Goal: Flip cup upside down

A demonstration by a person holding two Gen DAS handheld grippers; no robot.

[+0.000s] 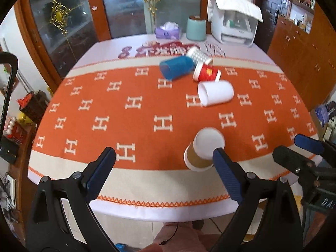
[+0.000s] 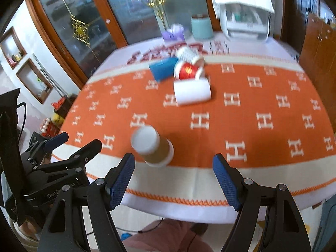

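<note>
A tan paper cup [image 1: 201, 151] stands upside down near the table's front edge, white base up; it also shows in the right wrist view [image 2: 153, 146]. Farther back lie several cups on their sides: a white cup [image 1: 215, 93] [image 2: 192, 92], a red cup [image 1: 206, 72] [image 2: 188, 70], a blue cup [image 1: 176, 67] [image 2: 162, 68] and a dotted white cup [image 1: 198, 55] [image 2: 188, 55]. My left gripper [image 1: 164, 157] is open and empty, its right finger just in front of the tan cup. My right gripper [image 2: 174, 166] is open and empty, just right of that cup.
An orange cloth with H marks covers the table [image 1: 126, 113]. At the back stand a purple tissue box [image 1: 168, 31], a teal canister [image 1: 196, 28] and a white appliance [image 1: 234, 24]. Wooden cabinets [image 1: 302, 48] flank the right. My right gripper also shows in the left wrist view [image 1: 294, 149].
</note>
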